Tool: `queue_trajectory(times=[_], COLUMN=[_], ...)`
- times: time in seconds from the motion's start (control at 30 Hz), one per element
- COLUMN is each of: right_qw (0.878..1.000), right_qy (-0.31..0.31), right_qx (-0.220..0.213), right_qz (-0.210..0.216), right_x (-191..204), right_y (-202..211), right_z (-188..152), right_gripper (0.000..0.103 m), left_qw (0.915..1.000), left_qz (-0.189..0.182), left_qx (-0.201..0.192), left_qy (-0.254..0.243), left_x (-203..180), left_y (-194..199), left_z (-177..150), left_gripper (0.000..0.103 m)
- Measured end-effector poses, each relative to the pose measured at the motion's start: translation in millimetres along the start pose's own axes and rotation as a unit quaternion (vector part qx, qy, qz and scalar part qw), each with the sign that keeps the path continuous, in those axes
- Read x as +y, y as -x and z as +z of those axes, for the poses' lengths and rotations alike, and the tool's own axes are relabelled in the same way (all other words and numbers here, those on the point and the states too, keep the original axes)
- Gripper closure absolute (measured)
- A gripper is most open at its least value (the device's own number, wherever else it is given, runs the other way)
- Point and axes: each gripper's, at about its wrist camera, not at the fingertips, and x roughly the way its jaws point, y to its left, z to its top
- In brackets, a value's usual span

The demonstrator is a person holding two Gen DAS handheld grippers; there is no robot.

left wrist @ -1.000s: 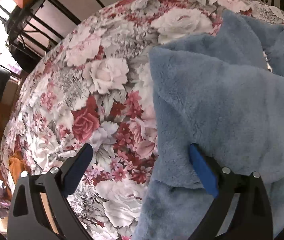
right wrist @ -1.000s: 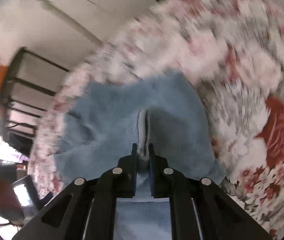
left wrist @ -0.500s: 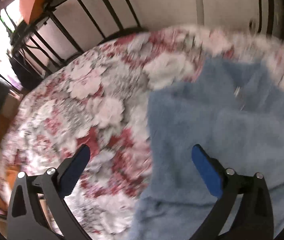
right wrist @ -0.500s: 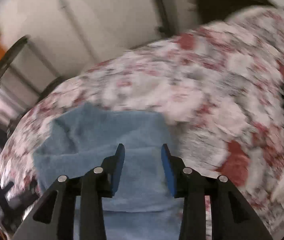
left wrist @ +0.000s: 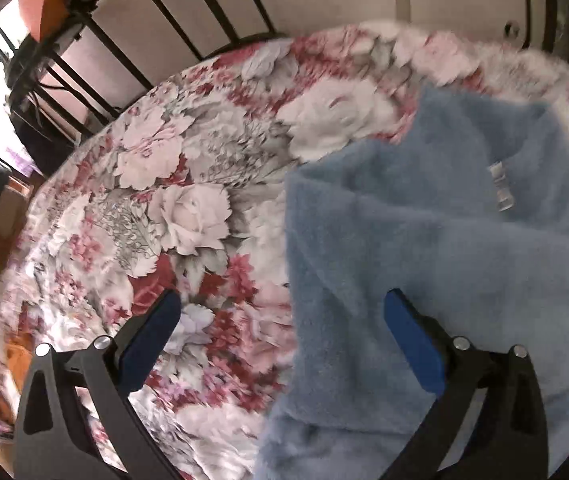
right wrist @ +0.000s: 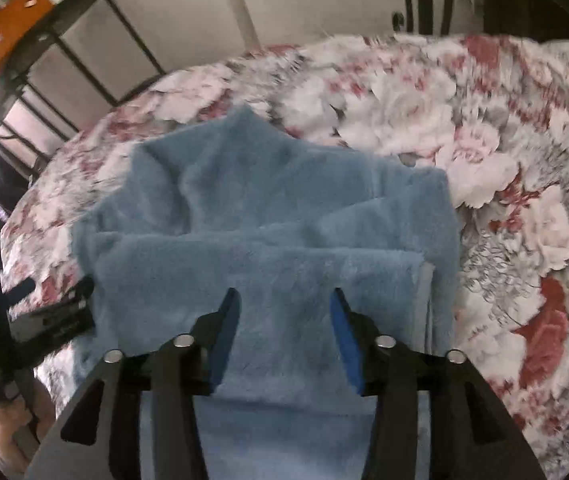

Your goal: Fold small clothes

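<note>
A fluffy light-blue garment point(left wrist: 424, 248) lies folded over itself on a floral bedspread point(left wrist: 172, 200). In the right wrist view the garment point(right wrist: 268, 216) shows a folded layer on top with a grey hem at its right edge. My left gripper point(left wrist: 280, 312) hovers wide open over the garment's left edge, with nothing pinched. My right gripper point(right wrist: 284, 312) hangs above the top folded layer; its jaws are opening and its pads are off the cloth. At the left edge of the right wrist view, the left gripper point(right wrist: 56, 312) shows beside the garment.
The bedspread point(right wrist: 504, 200) with red and white roses covers the whole surface around the garment. A black metal rack point(left wrist: 96, 52) stands beyond the far edge against a pale wall. An orange thing point(right wrist: 0, 32) sits up on the rack.
My right gripper was shut on a pinched ridge of the blue garment; it has let go and its jaws now stand apart. Both views have tilted up, showing more wall. The left gripper stays open.
</note>
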Motion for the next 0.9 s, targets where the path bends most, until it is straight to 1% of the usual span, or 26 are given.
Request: queue_trajectory(times=[0.03, 0.07, 0.1, 0.13, 0.17, 0.2, 0.23, 0.3, 0.33, 0.37, 0.4, 0.43, 0.5, 0.53, 0.57, 0.63, 0.7, 0.73, 0.77, 0.8, 0.83, 0.9], right_qw=[1.0, 0.999, 0.998, 0.996, 0.995, 0.996, 0.997, 0.999, 1.0, 1.0, 1.0, 1.0, 0.999, 0.998, 0.998, 0.998, 0.999, 1.0, 1.0, 1.0, 1.0, 0.998], right_qy=[0.006, 0.013, 0.019, 0.025, 0.026, 0.022, 0.004, -0.013, -0.005, 0.002, 0.003, -0.005, -0.031, -0.032, -0.024, 0.0, -0.005, -0.01, -0.009, -0.004, 0.0, 0.008], right_qx=[0.014, 0.034, 0.057, 0.08, 0.089, 0.09, 0.082, 0.051, 0.026, 0.009, 0.002, 0.001, 0.03, 0.041, 0.042, 0.038, 0.02, 0.013, 0.012, 0.017, 0.024, 0.059], right_qz=[-0.003, -0.008, -0.016, -0.021, -0.018, -0.017, -0.014, 0.002, 0.004, -0.005, -0.016, -0.026, -0.029, -0.026, -0.029, -0.046, -0.035, -0.021, -0.015, -0.015, -0.018, -0.029], right_x=[4, 2, 1, -3, -7, -8, -10, -11, -9, -8, -9, -14, -29, -31, -31, -23, -17, -17, -16, -16, -16, -15], right_y=[-3, -7, -17, -32, -40, -43, -35, -18, -11, -9, -11, -18, -39, -48, -51, -46, -31, -20, -13, -8, -8, -19], right_z=[-6, -15, -19, -24, -27, -25, -20, -11, -2, 5, 10, 15, 16, 14, 12, 11, 13, 12, 10, 4, -1, -19], right_gripper=[0.043, 0.038, 0.037, 0.037, 0.037, 0.038, 0.038, 0.037, 0.037, 0.037, 0.035, 0.034, 0.033, 0.033, 0.033, 0.033, 0.033, 0.033, 0.031, 0.028, 0.026, 0.019], left_qw=[0.9998, 0.9991, 0.9987, 0.9975, 0.9946, 0.9941, 0.9946, 0.996, 0.997, 0.9975, 0.9979, 0.9985, 0.9991, 0.9985, 0.9974, 0.9977, 0.9984, 0.9992, 0.9996, 0.9997, 0.9992, 0.9966], left_qz=[-0.021, -0.037, -0.023, -0.001, 0.02, 0.025, 0.031, 0.031, 0.024, 0.019, 0.017, 0.012, -0.006, -0.007, -0.018, -0.03, -0.021, -0.015, -0.013, -0.016, -0.028, -0.045], left_qx=[0.005, 0.019, 0.035, 0.047, 0.056, 0.05, 0.041, 0.013, -0.01, -0.036, -0.041, -0.035, 0.008, 0.031, 0.053, 0.052, 0.047, 0.03, 0.02, 0.016, 0.025, 0.066], left_qy=[0.002, -0.005, -0.029, -0.052, -0.085, -0.092, -0.091, -0.083, -0.073, -0.057, -0.048, -0.041, -0.04, -0.045, -0.047, -0.03, -0.025, -0.02, -0.016, -0.013, -0.012, -0.022], left_x=[-1, -7, -17, -25, -37, -41, -42, -39, -36, -32, -30, -27, -27, -31, -31, -28, -25, -22, -19, -16, -15, -20], left_y=[3, 1, -7, -19, -34, -38, -33, -14, -4, 6, 7, 5, -20, -33, -48, -51, -38, -25, -18, -11, -6, -12], left_z=[-1, -4, -9, -14, -25, -29, -31, -19, -12, -3, 2, 6, 10, 7, 1, -1, 6, 8, 8, 5, 0, -15], left_gripper=[0.004, 0.004, 0.004, 0.004, 0.004, 0.004, 0.004, 0.004, 0.004, 0.004, 0.004, 0.004, 0.004, 0.004, 0.004, 0.004, 0.004, 0.004, 0.004, 0.004, 0.004, 0.004])
